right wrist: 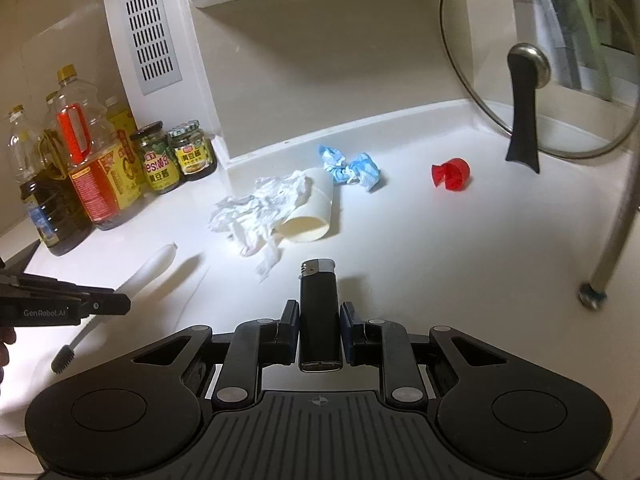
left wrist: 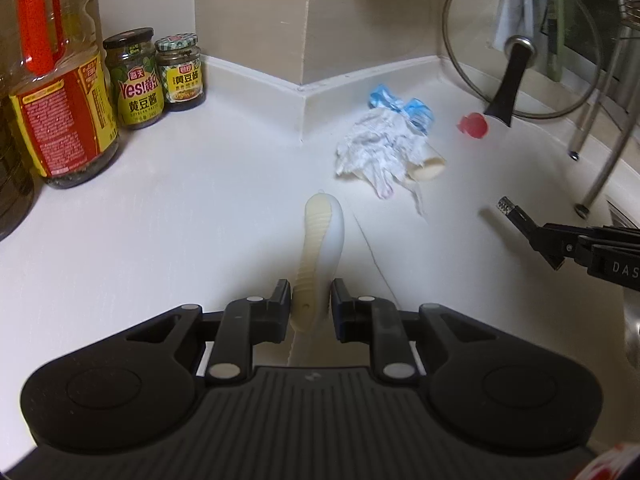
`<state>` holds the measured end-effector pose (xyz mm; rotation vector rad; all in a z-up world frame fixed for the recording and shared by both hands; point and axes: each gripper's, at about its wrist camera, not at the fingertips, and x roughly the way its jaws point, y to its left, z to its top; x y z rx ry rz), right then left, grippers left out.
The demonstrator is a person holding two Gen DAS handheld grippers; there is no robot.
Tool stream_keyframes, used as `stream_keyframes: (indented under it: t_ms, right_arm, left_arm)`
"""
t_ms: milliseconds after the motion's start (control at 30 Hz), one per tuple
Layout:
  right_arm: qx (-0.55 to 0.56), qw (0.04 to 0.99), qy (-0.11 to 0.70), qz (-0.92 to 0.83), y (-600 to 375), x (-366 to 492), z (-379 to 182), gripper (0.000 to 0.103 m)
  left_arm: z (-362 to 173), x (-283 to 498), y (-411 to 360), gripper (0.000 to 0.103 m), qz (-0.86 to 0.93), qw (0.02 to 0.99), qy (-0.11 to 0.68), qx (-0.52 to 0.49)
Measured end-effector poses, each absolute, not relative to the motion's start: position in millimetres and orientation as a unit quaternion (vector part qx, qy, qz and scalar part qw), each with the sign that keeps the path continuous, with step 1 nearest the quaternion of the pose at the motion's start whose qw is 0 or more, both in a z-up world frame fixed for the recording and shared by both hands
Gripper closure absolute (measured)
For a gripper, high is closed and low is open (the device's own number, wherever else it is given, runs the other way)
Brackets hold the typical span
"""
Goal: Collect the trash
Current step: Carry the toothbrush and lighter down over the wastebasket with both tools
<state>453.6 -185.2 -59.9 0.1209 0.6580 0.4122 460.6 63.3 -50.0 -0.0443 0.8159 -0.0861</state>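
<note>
Here, clamped in the left tool (left wrist: 310,300): a pale toothbrush (left wrist: 320,248), gripped by the ribbed handle, grip end pointing toward the bench's (left wrist: 200,208) back corner. From the right wrist view, dark bristle head hanging off the near side of that tool (right wrist: 124,304), handle (right wrist: 148,270) slanting up over the bench (right wrist: 440,260).

Clamped in the right tool (right wrist: 319,316): a black lighter (right wrist: 319,312), metal cap forward, held lengthwise between the fingers. Seen from the left wrist view, poking in from the right edge (left wrist: 508,204), above the bench surface.

Loose on the bench, near the back corner: a crumpled white tissue (right wrist: 260,212) draped against and partly over a paper cup (right wrist: 312,216) lying on its side, open mouth toward the near edge. Just behind the cup, a scrunched blue-and-white wrapper (right wrist: 352,168), close to the back wall. Off to the right, apart from the rest, a small red crumpled scrap (right wrist: 452,174).

Along the left edge: a big oil bottle (left wrist: 56,92) with a red handle, and two green-labelled sauce jars (left wrist: 136,80) side by side by the wall. At the back right corner: a glass pot lid (right wrist: 532,68) with a black handle, standing upright.
</note>
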Motion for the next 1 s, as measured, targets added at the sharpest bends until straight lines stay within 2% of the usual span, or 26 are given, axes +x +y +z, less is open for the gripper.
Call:
stream_keyframes:
  t_ms: [633, 1000]
  right_arm:
    - [0.092, 0.922, 0.331, 0.177, -142, 303, -38, 0.081]
    - [0.083, 0.894, 0.386, 0.213, -125, 255, -71, 0.081]
  left_arm:
    - [-48, 357, 58, 0.084, -0.147, 0.905, 0.399, -0.024]
    - [-74, 308, 55, 0.084, -0.131, 0.888, 0.438, -0.053]
